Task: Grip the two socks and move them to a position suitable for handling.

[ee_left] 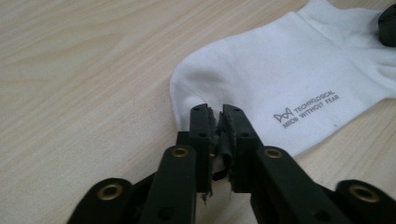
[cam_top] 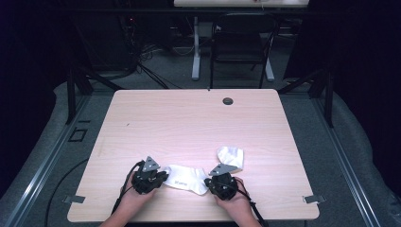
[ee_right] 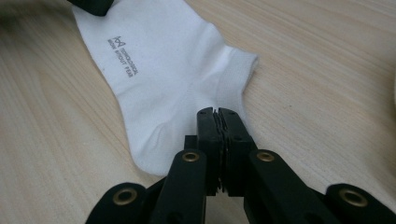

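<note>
A: The high view is bright only in the middle. The pale surface (cam_top: 189, 127) is evenly lit from above, while the room around it sinks into near black.

B: Any glare?

A: A mild one: the white sock (cam_top: 185, 178) is nearly washed out there, its folds lost. The picture is soft throughout.

B: And the close views?

A: Warmer and dimmer. The wood grain blurs toward the far edges, and the black jaws at the bottom lose detail in their own darkness.
</note>
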{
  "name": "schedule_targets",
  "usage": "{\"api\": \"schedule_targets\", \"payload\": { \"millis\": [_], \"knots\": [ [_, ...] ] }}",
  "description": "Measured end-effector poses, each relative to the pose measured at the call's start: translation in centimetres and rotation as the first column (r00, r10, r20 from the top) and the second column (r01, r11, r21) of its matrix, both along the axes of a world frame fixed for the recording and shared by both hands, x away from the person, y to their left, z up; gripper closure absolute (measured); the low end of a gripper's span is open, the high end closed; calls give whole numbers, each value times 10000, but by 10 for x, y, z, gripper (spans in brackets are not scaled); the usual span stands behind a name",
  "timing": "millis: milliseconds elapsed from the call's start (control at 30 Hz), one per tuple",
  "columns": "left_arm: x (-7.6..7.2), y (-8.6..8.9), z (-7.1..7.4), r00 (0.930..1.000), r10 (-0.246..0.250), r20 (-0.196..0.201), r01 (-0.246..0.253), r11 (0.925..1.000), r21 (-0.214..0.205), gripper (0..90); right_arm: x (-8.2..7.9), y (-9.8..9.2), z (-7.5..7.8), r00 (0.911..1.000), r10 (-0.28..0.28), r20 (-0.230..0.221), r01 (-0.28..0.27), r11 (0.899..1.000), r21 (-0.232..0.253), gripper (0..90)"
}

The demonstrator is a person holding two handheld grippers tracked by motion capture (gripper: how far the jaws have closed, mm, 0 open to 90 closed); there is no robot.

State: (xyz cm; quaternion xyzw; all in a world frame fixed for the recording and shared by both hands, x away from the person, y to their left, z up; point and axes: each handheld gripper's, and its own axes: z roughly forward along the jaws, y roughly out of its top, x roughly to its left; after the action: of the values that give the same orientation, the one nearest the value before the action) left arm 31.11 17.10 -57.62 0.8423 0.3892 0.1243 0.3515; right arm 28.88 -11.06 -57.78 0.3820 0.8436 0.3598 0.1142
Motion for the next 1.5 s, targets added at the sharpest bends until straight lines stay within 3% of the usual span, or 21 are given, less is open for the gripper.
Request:
{"api": "schedule_targets", "payload": {
  "millis": [300, 467, 600, 733, 933, 1000, 1100, 1167, 1233, 1333, 1367, 1400, 1433, 1467, 1500],
  "knots": [
    [-12, -3, 10, 9991, -127, -404, 120, 9998, -154, 874, -1, -6, 1, 9999, -52, -138, 53, 10000, 35, 895],
    [-20, -4, 5, 9980, -237, -580, 238, 9997, 9, 873, -1, -9, 2, 9996, -8, -283, 7, 10000, -10, 898],
    [-28, -7, 4, 9964, -343, -776, 329, 9993, -201, 868, -4, -12, 2, 9996, -55, -291, 54, 10000, -16, 898],
    [-33, -6, 4, 9950, -435, -896, 418, 9989, -210, 848, -4, -13, 3, 9994, -41, -356, 37, 9999, -105, 898],
    [-36, -6, 5, 9958, -383, -827, 337, 9978, -572, 752, -5, -14, 3, 9995, -80, -298, 78, 9999, -78, 889],
    [-35, -5, 8, 9968, -415, -686, 366, 9968, -704, 729, -5, -14, 4, 9993, -49, -365, 42, 9998, -190, 864],
    [-34, -3, 14, 9992, -353, -212, 336, 9964, -777, 669, -6, -14, 6, 9994, -38, -347, 40, 10000, 56, 823],
    [-33, -2, 15, 9992, -359, -186, 342, 9959, -842, 647, -6, -15, 8, 9994, -37, -332, 43, 9999, 156, 806],
    [-31, 1, 17, 9997, -236, 18, 237, 9962, -841, 636, -7, -17, 12, 9998, -61, -192, 67, 9994, 350, 796],
    [-27, 7, 18, 9995, -70, 302, 93, 9969, -778, 609, -8, -22, 18, 9994, -304, 167, 300, 9993, 225, 776],
    [-24, 11, 19, 9989, 46, 464, -9, 9968, -795, 592, -6, -29, 21, 9971, -672, 350, 664, 9975, 253, 768],
    [-24, 11, 19, 9989, 46, 464, -9, 9968, -795, 591, -6, -29, 21, 9971, -672, 350, 664, 9975, 253, 768],
    [-21, 14, 19, 9982, 124, 581, -80, 9972, -740, 590, -3, -39, 24, 9927, -1115, 456, 1101, 9934, 327, 756],
    [-21, 14, 19, 9982, 124, 581, -80, 9972, -740, 586, -3, -39, 24, 9927, -1115, 456, 1101, 9934, 327, 756],
    [-18, 18, 20, 9979, 292, 571, -247, 9966, -784, 585, 1, -48, 27, 9849, -1649, 527, 1622, 9854, 511, 738]
  ]
}}
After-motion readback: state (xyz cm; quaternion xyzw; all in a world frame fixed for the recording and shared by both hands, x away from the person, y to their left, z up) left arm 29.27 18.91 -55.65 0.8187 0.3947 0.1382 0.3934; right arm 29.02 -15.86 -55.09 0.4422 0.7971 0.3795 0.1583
